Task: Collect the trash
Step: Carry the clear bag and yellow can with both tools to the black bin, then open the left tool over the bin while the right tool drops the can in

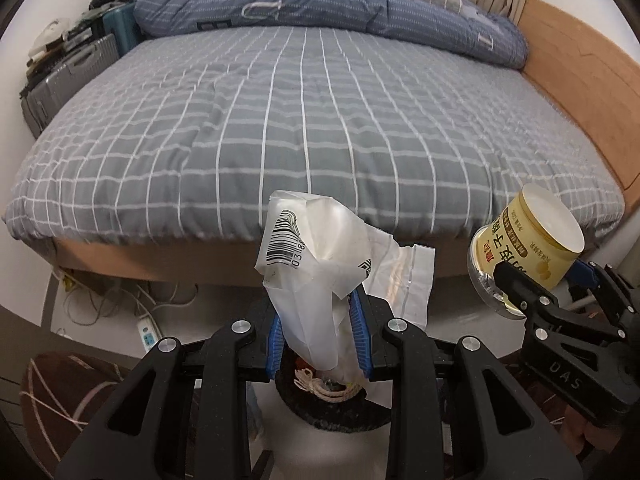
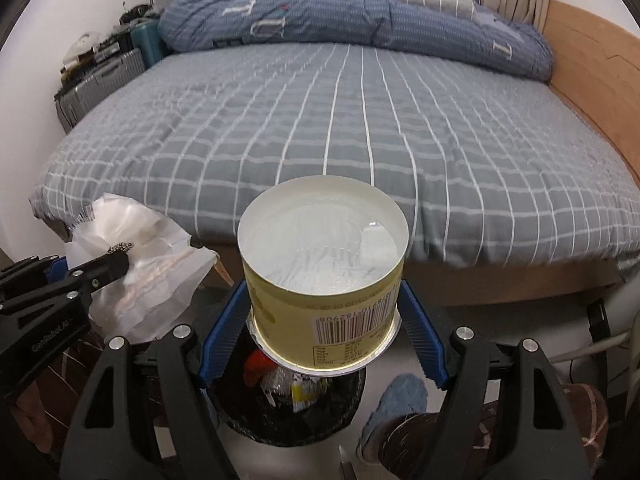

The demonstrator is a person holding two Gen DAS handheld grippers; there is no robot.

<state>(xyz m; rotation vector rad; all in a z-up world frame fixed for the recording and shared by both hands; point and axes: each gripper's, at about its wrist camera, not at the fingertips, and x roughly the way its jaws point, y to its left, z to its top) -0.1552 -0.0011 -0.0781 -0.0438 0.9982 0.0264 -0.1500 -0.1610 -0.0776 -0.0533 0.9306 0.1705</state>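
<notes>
likely the worst risk is a missed drop: the left tool (image 1: 318, 334) pinches the plastic bag (image 1: 316, 256) and the right tool (image 2: 322, 338) clamps the yellow can (image 2: 322, 264), both directly above the bin (image 2: 288, 412), whose narrow mouth either could overshoot.

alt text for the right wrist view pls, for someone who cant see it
The right gripper holds a yellow can between blue pads, above a dark trash bin that already has scraps in it. At left, the left gripper clamps a crumpled clear plastic bag. A bed with a grey checked cover fills the background.
</notes>
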